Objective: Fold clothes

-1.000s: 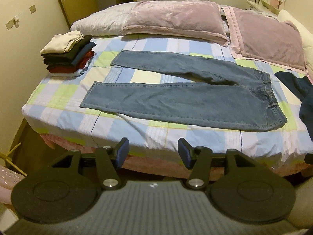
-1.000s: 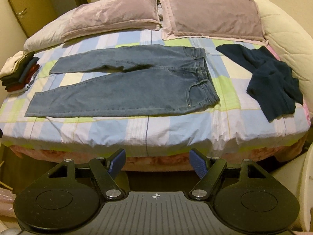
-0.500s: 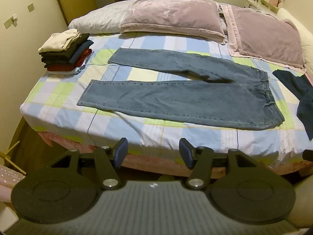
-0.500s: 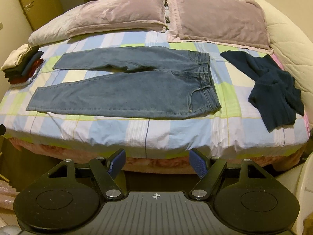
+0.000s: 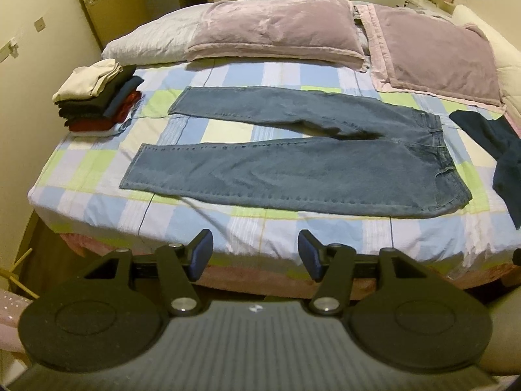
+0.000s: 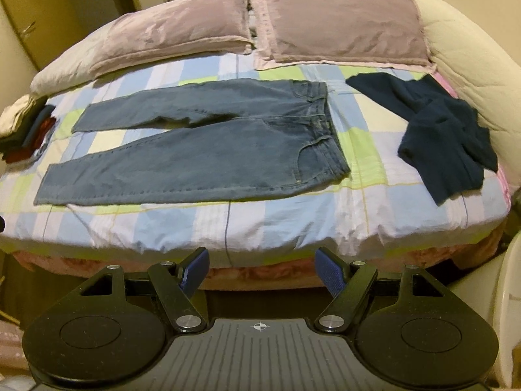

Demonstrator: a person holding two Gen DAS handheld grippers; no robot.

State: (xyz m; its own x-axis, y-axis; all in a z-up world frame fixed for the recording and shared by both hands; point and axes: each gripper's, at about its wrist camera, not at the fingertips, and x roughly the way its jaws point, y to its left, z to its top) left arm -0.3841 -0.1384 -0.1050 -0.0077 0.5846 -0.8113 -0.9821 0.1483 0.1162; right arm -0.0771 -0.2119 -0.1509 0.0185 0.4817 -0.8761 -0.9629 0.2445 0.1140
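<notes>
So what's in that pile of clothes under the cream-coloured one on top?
Under the cream garment, the folded stack shows edges of black, navy and red pieces, with something pale at the bottom. Only their edges show, so what kind of clothes they are cannot be told.

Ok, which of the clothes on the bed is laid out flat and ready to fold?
The blue jeans, spread flat across the middle of the bed with both legs straight. The dark navy garment lies crumpled on the right, and the stack of clothes on the left is already folded.
</notes>
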